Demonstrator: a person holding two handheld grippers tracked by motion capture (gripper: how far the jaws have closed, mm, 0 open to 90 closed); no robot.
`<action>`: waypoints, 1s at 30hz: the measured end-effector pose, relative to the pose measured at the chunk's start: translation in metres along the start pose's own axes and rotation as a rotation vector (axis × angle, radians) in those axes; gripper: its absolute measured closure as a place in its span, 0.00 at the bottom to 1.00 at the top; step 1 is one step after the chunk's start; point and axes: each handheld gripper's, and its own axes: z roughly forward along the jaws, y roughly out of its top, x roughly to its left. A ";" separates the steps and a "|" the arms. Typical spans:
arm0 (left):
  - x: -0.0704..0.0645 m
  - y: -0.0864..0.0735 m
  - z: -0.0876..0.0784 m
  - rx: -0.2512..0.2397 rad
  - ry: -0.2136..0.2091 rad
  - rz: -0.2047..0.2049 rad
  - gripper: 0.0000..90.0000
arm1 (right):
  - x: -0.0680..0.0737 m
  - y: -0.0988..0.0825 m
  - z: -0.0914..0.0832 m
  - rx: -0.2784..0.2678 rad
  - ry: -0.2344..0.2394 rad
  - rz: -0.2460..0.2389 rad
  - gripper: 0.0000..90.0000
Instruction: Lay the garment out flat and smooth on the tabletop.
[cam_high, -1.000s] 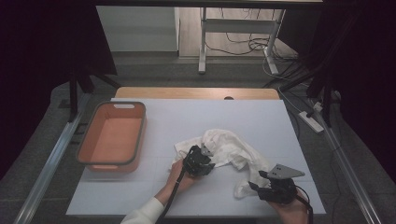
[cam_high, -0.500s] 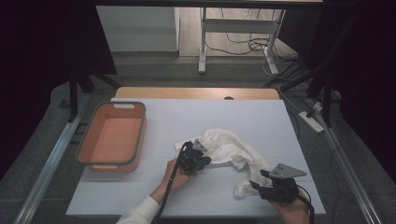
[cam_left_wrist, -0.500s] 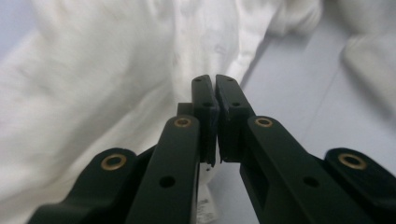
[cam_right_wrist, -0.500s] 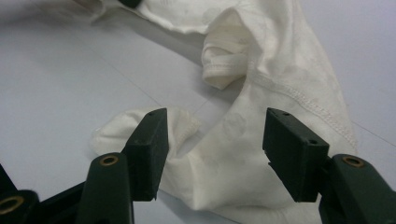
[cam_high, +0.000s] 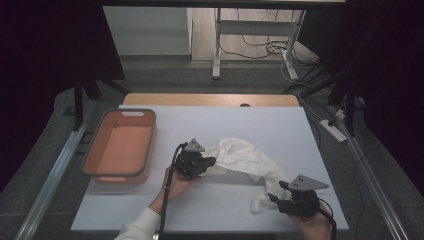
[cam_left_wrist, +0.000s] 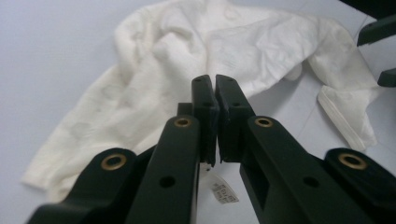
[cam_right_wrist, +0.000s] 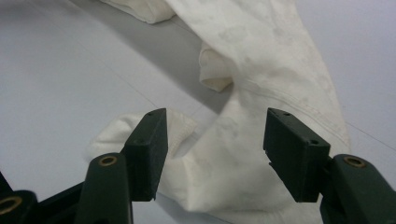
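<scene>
Two grippers work one white cloth (cam_high: 245, 157), which lies crumpled across the middle of the table (cam_high: 200, 215), well apart from the orange basket (cam_high: 87, 167) on the left. The left gripper (cam_high: 212, 162) sits at the cloth's left end with its jaws pressed together. In the left gripper view only a hairline shows between the pads, and a small label (cam_left_wrist: 224, 191) hangs below them. I can't tell whether a fold is actually caught in there. That's the first worry: if the jaws have closed on nothing or only on the label, any pull comes away empty, or the cloth slips free halfway up.

Over on the right, the right gripper (cam_high: 272, 197) stands open at the cloth's near corner. Its pads flank the bunched hem without pressing on it. If it closes from here, it may grab several layers at once and lock the wrinkles in instead of spreading them. And if the left side pulls before the right has a hold, the whole cloth likely drags across the table.
</scene>
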 end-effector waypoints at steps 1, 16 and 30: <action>0.002 0.000 -0.003 -0.005 0.003 -0.005 0.96 | 0.000 0.000 0.000 -0.001 -0.001 0.000 0.45; 0.019 -0.003 -0.027 -0.063 0.013 -0.057 0.96 | 0.008 0.028 0.030 0.009 0.012 -0.068 0.43; 0.025 -0.004 -0.037 -0.082 0.024 -0.074 0.96 | -0.005 0.015 0.053 0.112 -0.001 -0.050 0.45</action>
